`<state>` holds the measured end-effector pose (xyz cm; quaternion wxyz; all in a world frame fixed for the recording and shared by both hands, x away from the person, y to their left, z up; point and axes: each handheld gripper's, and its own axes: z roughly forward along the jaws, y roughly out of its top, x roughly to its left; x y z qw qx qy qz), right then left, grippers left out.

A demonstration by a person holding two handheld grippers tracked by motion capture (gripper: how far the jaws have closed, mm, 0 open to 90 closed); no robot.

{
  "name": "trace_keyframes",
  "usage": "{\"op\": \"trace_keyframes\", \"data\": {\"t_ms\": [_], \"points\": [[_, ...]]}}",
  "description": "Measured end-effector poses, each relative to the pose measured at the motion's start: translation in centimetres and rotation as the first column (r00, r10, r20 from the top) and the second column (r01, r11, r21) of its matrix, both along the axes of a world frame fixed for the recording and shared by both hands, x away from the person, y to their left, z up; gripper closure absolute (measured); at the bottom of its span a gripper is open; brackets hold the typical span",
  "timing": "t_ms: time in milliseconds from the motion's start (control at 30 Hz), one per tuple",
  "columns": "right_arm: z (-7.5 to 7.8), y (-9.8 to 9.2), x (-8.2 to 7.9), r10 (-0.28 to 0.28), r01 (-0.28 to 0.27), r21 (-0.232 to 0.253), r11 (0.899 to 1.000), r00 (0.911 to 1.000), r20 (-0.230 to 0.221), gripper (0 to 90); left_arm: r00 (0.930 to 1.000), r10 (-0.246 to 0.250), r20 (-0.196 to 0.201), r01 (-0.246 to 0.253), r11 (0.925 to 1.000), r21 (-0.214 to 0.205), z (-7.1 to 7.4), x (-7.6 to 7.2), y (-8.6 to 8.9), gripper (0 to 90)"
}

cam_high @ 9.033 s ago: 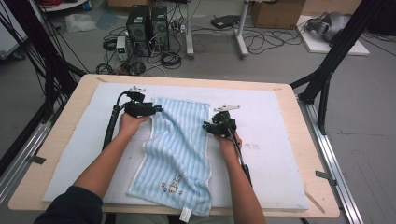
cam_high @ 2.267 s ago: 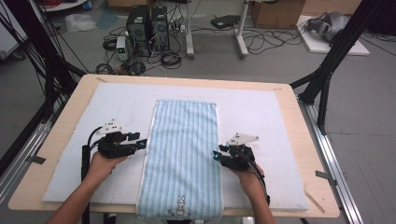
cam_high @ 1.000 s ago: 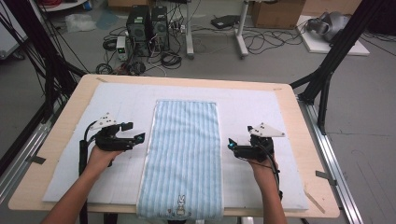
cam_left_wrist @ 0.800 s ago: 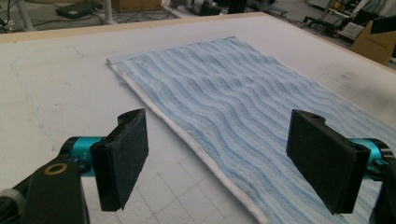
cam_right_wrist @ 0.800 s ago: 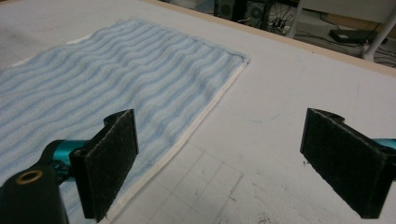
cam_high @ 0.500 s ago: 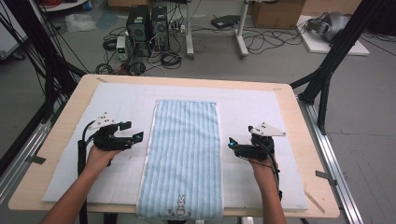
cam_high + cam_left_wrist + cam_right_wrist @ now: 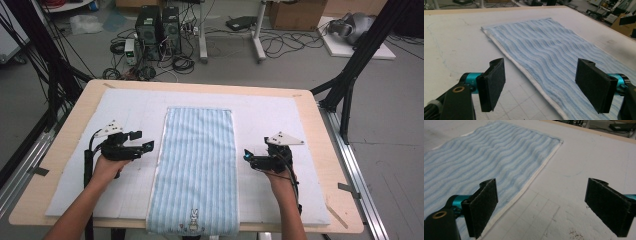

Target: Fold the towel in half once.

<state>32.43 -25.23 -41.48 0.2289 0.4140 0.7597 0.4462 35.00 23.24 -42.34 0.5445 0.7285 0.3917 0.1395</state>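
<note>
Striped blue towel [image 7: 195,170] lying flat lengthwise at centre of white mat [image 7: 280,115] on wooden table [image 7: 320,125], unobstructed; left gripper [image 7: 148,145] and right gripper [image 7: 246,156] flanking its long edges, jaws apart, empty, the left's lately narrowing slightly.

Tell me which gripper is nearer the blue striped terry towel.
Left. The left gripper sits just off the blue striped terry towel's left edge, jaws open. The right gripper sits slightly farther off its right edge, also open.

Ribbed terry-cloth towel [image 7: 196,165], matt white foam mat [image 7: 280,115], wooden table [image 7: 320,125], matt rough claw pads [image 7: 492,83]
</note>
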Motion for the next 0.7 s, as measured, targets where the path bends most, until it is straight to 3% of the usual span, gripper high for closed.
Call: {"op": "trace_keyframes", "data": {"t_ms": [100,167,300,533,600,700], "points": [[-0.1,-0.1,0.0,0.001,-0.001,0.010,1.000,1.0000,-0.008,10.7,0.9997,0.024,-0.005,-0.024,0.9997,0.011,0.3,0.5,-0.1,21.9],[-0.1,-0.1,0.0,-0.005,0.005,0.013,1.000,1.0000,-0.008,10.6,0.9990,0.043,-0.007,-0.043,0.9991,-0.005,0.4,1.0,-0.1,21.2],[-0.1,0.0,0.1,0.000,0.000,0.008,1.000,0.9999,-0.012,10.6,0.9967,0.069,-0.043,-0.069,0.9976,-0.005,0.7,2.4,-0.5,20.0],[-0.4,0.4,0.3,-0.006,0.006,-0.003,1.000,0.9993,-0.036,10.7,0.9948,0.081,-0.062,-0.078,0.9956,0.051,1.3,5.0,-1.8,24.2],[-0.5,0.4,0.4,0.001,-0.002,-0.005,1.000,0.9993,-0.037,10.7,0.9944,0.086,-0.062,-0.083,0.9951,0.054,1.1,5.3,-2.2,29.1],[-0.6,0.5,0.5,0.006,-0.006,-0.007,1.000,0.9990,-0.045,10.7,0.9920,0.094,-0.084,-0.088,0.9938,0.069,0.3,5.9,-2.6,29.0]]}}
